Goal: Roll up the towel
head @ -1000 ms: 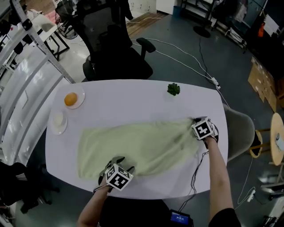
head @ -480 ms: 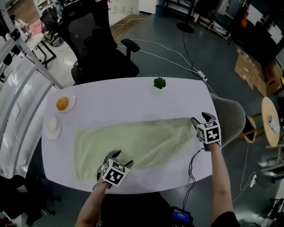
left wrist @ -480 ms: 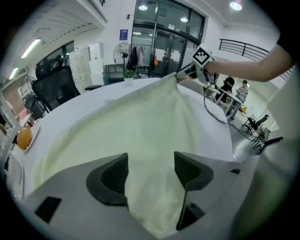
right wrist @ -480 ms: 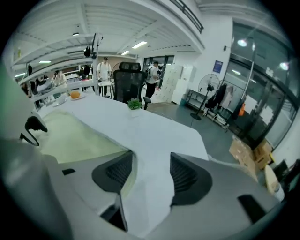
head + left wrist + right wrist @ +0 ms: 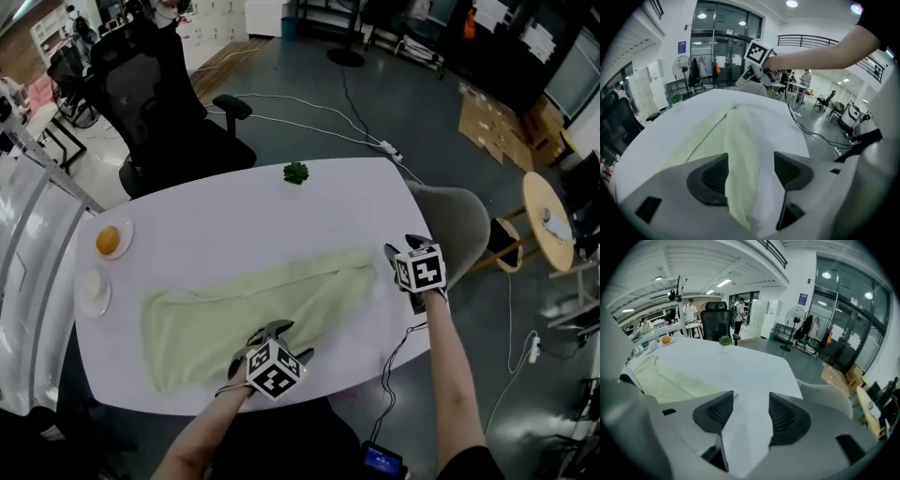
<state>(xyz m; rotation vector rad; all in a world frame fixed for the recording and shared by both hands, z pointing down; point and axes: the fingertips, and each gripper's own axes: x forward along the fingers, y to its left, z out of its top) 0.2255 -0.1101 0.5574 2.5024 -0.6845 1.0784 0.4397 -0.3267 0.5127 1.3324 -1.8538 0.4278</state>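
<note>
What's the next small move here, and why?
Probably bring the right gripper down onto the right end of the towel and close there to start the roll. The towel lies as a long folded strip, unrolled. Both grippers' jaws have just been opening: the right with nothing between, the left gripper astride the towel's edge.

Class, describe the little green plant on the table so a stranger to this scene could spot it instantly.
Find the white oval table and look to its far edge, near the black office chair. The small plant stands there alone, beyond the pale green towel. It is the only dark, leafy thing; the orange sits away at the left end.
</note>
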